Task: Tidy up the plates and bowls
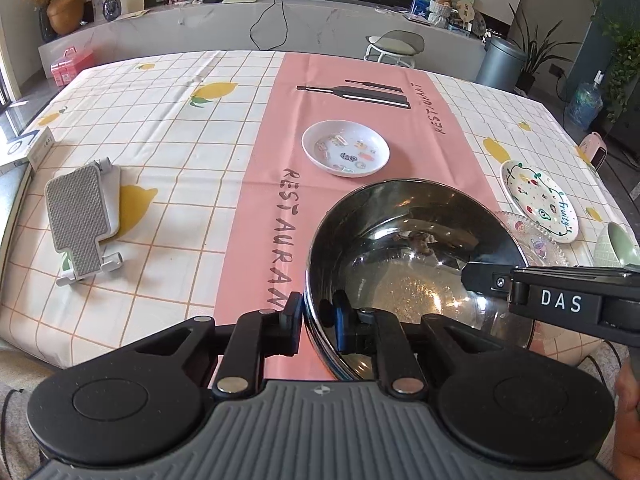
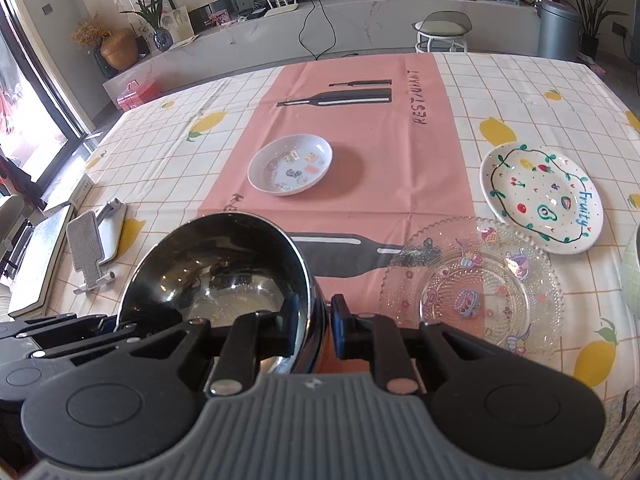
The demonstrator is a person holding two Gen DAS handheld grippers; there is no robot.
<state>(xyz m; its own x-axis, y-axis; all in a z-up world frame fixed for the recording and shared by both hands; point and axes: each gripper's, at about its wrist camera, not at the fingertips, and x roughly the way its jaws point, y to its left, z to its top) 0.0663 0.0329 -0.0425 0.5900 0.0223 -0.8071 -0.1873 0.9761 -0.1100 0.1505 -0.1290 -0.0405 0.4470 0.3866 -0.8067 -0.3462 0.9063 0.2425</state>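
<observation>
Left to right across the table (image 2: 520,80). At the left edge we see a grey phone stand (image 1: 86,220), tilted on its foot and apart from the dishes. Next comes the steel bowl (image 1: 400,248), which we hold from opposite sides of its rim: the left gripper (image 1: 318,322) is narrowed onto the near-left wall, one finger outside and one inside, and the right gripper (image 2: 316,328) pinches the right wall in the same way. Two grips on opposite sides keep so wide and smooth a bowl level, we judge. Whether its base touches the cloth we cannot tell. It holds nothing; only reflections show in it.

Beyond it, on the pink runner (image 2: 360,152), sits the small white dish (image 2: 290,164), printed inside with small pictures and otherwise empty. To the right lies the clear glass plate (image 2: 472,288), also empty, and just behind it the painted "Fruity" plate (image 2: 542,198), whose near rim appears to meet the glass rim. At the far right a pale green bowl (image 1: 616,246) is partly cut off; its contents are hidden.
</observation>
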